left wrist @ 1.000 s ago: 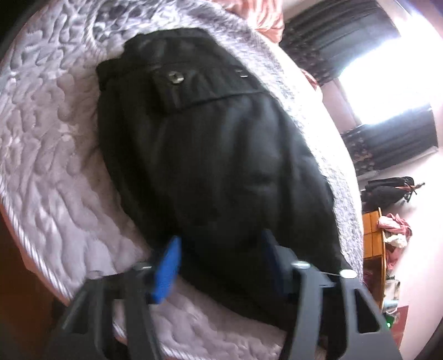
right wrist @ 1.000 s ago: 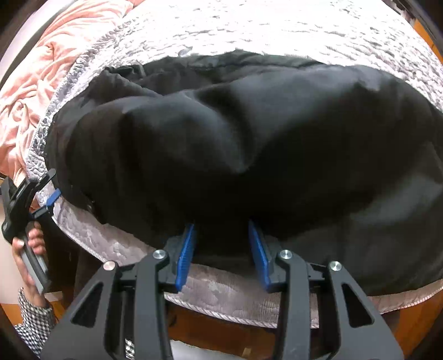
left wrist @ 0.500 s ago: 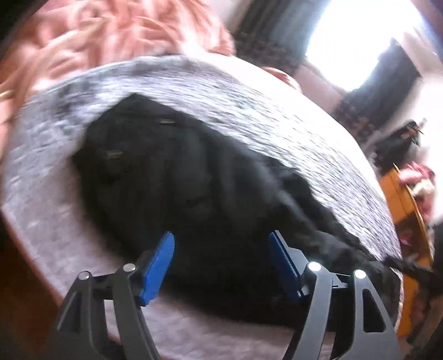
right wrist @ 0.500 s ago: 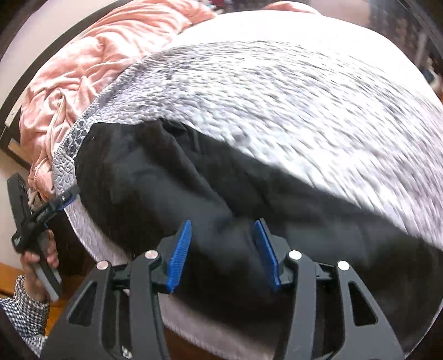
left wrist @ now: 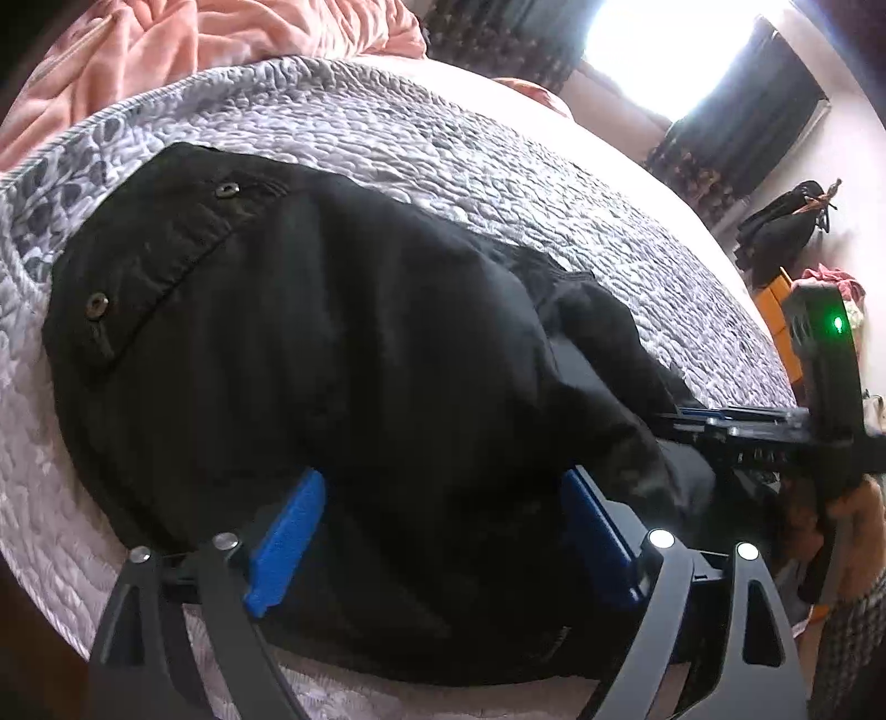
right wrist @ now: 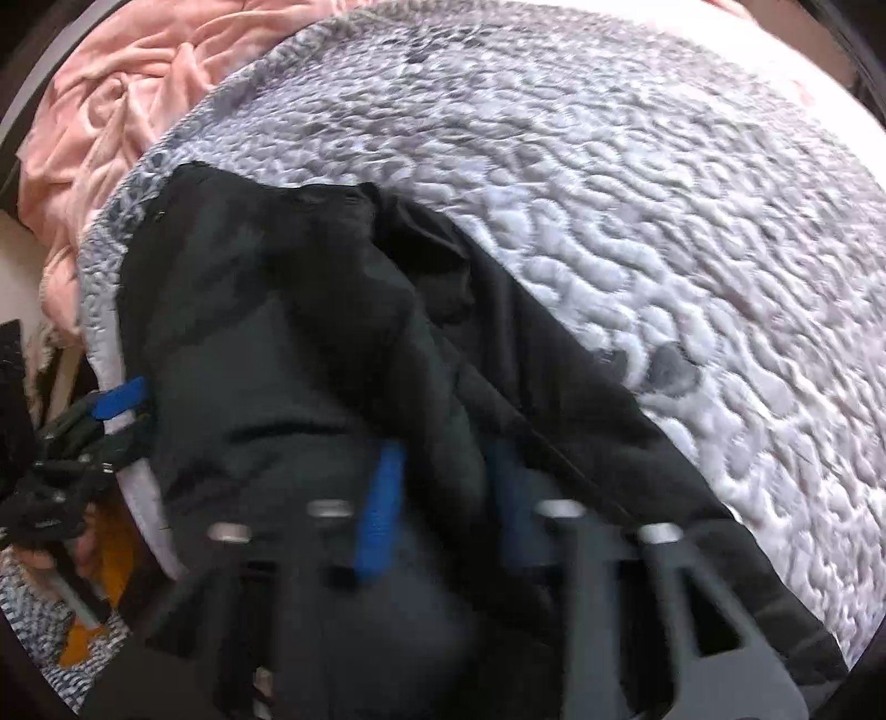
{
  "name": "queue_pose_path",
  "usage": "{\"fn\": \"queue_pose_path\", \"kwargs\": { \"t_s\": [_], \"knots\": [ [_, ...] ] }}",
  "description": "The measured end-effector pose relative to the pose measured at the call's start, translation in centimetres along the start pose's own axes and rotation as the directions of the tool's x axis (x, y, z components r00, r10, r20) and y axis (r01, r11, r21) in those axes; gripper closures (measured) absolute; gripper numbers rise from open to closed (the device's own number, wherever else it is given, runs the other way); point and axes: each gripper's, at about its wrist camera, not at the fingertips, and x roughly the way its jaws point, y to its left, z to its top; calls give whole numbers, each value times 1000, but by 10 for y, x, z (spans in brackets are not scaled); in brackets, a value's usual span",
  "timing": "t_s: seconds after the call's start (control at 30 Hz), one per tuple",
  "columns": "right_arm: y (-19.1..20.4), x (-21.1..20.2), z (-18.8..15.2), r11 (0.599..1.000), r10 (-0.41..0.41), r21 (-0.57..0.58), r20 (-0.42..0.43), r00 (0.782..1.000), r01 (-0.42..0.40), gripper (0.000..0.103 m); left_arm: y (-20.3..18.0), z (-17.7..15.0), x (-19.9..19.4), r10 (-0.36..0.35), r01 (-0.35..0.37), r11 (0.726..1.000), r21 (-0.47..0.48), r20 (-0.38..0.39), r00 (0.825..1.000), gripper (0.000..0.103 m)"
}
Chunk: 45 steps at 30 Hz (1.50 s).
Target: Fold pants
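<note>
Black pants [left wrist: 343, 354] lie bunched on a grey quilted bedspread [left wrist: 498, 149], filling the centre of the frame, with a pink blanket [left wrist: 221, 33] at upper left. The left gripper [left wrist: 437, 531], low in the frame, has just spread its blue jaws wide over the cloth, released. The right gripper [right wrist: 443, 498], blurred at bottom centre, has just been closing and pinches a fold of the pants.

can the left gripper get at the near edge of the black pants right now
Probably yes. The left gripper stands wide open right over the near edge of the black pants on the quilt, nothing between. The right gripper grips cloth off to its side.
</note>
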Motion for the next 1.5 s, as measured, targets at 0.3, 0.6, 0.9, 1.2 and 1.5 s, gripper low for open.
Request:
{"fn": "queue_pose_path", "kwargs": {
  "t_s": [0.3,0.6,0.9,1.2,1.5],
  "knots": [
    [26,-31,30,971,-155,-147,207,966,187,97,-1,-12,6,41,-42,998,52,10,999,14],
    [-4,-59,-13,994,-102,-2,251,963,106,71,-18,-5,-13,29,-30,999,44,9,1000,15],
    [-83,-122,-123,940,-339,116,199,920,321,61,-109,-15,-2,-107,116,964,237,-49,993,14],
    [-133,-88,-179,904,-302,347,111,947,248,67,-135,-29,55,7,30,950,311,-117,993,14],
    [-162,-146,-246,855,-240,511,243,940,86,63,-154,-37,33,-31,64,952,299,-114,993,14]
  ]
}}
